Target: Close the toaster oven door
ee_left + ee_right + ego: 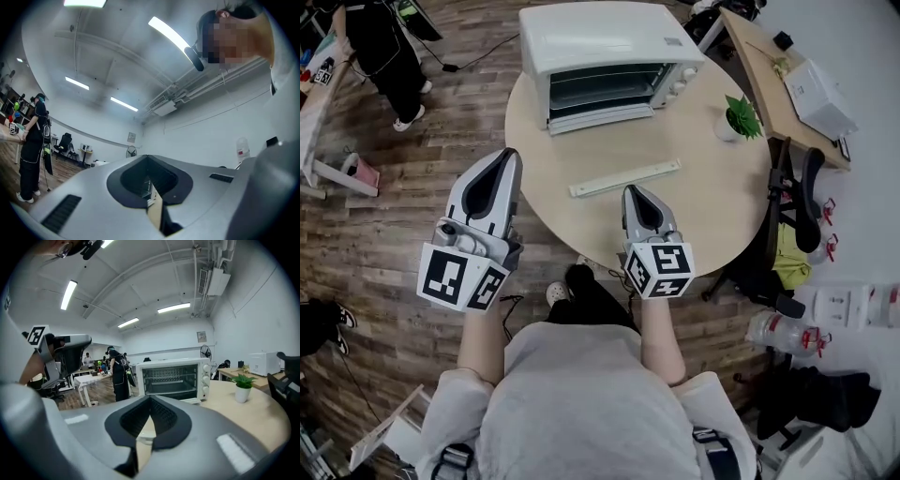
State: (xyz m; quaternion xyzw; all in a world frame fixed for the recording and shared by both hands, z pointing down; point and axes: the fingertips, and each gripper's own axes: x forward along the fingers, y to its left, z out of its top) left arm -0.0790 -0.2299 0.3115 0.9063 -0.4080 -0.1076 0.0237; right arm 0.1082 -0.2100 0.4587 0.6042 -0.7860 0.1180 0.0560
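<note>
A white toaster oven point(600, 42) stands at the far side of the round table point(712, 197), and its door point(600, 117) hangs open toward me. The right gripper view shows the toaster oven point(174, 377) straight ahead with its racks bare. My right gripper point(632, 192) hovers over the table's near part, shut and holding nothing, well short of the door. My left gripper point(508, 155) is off the table's left edge, also shut and empty; in its own view the left gripper point(149, 157) points up at the wall and ceiling.
A long pale strip point(625, 177) lies on the table between the right gripper and the oven. A small potted plant point(739, 117) stands at the table's right. A person point(389, 56) stands at the far left; a desk point(769, 66) and chair point(802, 202) stand to the right.
</note>
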